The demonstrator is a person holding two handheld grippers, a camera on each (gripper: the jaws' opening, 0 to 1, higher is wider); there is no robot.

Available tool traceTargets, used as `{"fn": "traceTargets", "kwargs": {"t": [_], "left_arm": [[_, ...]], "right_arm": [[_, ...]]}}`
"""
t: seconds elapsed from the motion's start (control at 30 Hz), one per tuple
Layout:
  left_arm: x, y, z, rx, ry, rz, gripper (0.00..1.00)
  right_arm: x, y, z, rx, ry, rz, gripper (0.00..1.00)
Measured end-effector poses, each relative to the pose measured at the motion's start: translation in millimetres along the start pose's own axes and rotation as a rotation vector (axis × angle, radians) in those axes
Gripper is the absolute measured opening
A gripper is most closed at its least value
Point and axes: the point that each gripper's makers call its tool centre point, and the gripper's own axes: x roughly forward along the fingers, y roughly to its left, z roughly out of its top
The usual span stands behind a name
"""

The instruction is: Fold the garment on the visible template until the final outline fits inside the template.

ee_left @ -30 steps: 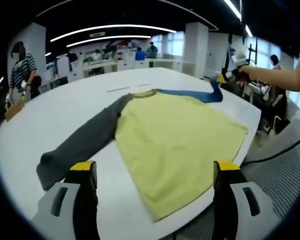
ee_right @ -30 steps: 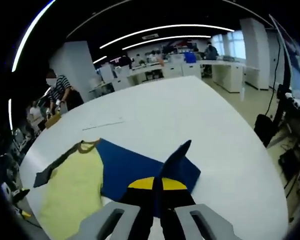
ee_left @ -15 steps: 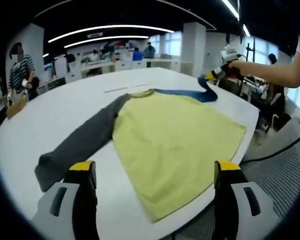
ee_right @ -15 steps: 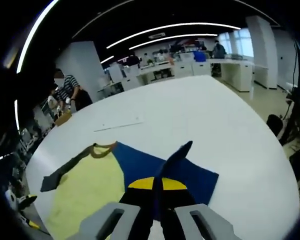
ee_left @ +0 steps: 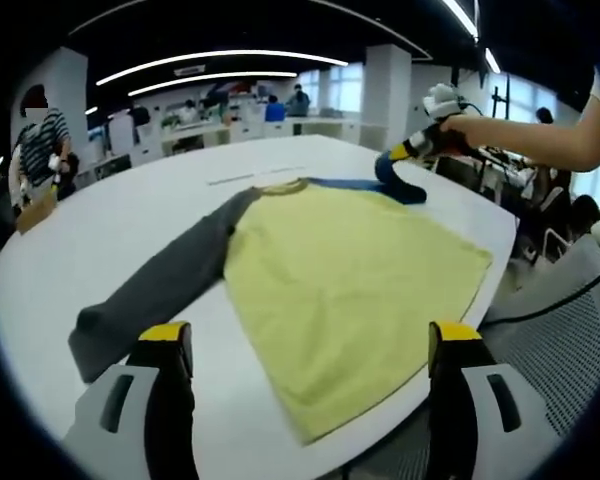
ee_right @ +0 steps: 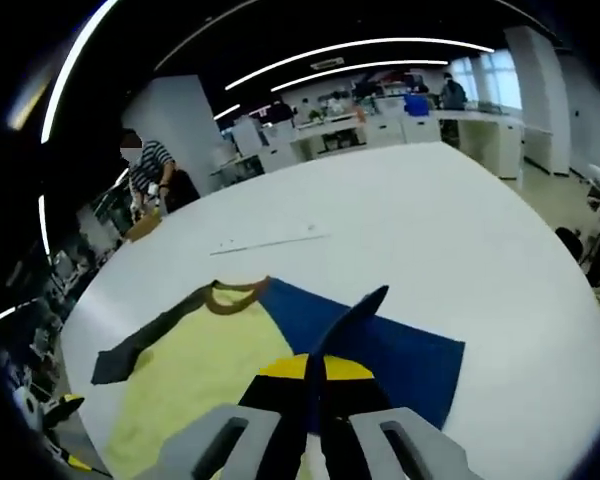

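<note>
My right gripper (ee_right: 313, 372) is clamped on the blue sleeve (ee_right: 400, 352) of the yellow long-sleeved shirt (ee_left: 345, 285), lifting its cuff. My left gripper (ee_left: 310, 345) stands wide open, the shirt lying flat just ahead on the white round table (ee_left: 130, 220), grey sleeve (ee_left: 170, 280) beyond its left jaw. I read no writing.

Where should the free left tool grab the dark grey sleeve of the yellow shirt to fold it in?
Grip the dark grey sleeve at its cuff end, nearest the open left tool. Come in low from the cuff's outer side: the sleeve lies flat and stretched out on the white table, so that edge is free.
</note>
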Motion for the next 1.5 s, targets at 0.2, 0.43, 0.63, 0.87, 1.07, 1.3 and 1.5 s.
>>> {"fn": "traceTargets", "kwargs": {"t": [0.2, 0.43, 0.63, 0.87, 1.07, 1.3, 1.5], "left_arm": [[0.5, -4.8, 2.8, 0.007, -0.005, -0.011, 0.95], [0.7, -6.4, 3.5, 0.006, -0.012, -0.019, 0.95], [1.2, -4.0, 1.2, -0.004, -0.007, -0.015, 0.94], [2.2, -7.2, 1.2, -0.006, -0.007, -0.023, 0.94], [3.2, -7.2, 0.2, -0.002, -0.005, -0.028, 0.94], [2.5, -6.0, 0.4, -0.002, -0.009, -0.027, 0.94], [2.6, -9.6, 1.1, 0.0, -0.005, -0.034, 0.94]], "right_arm": [[11.6, 15.3, -3.2, -0.01, 0.012, 0.011, 0.0], [25.5, 32.0, -5.3, -0.045, 0.035, 0.014, 0.0], [36.1, 51.0, -7.0, -0.055, 0.053, 0.029, 0.0], [47.7, 72.7, -8.8, -0.07, 0.069, 0.058, 0.0], [56.2, 89.1, -11.4, -0.093, 0.089, 0.083, 0.0], [62.8, 102.2, -13.1, -0.115, 0.104, 0.096, 0.0], [67.8, 114.5, -13.8, -0.124, 0.109, 0.107, 0.0]]}}
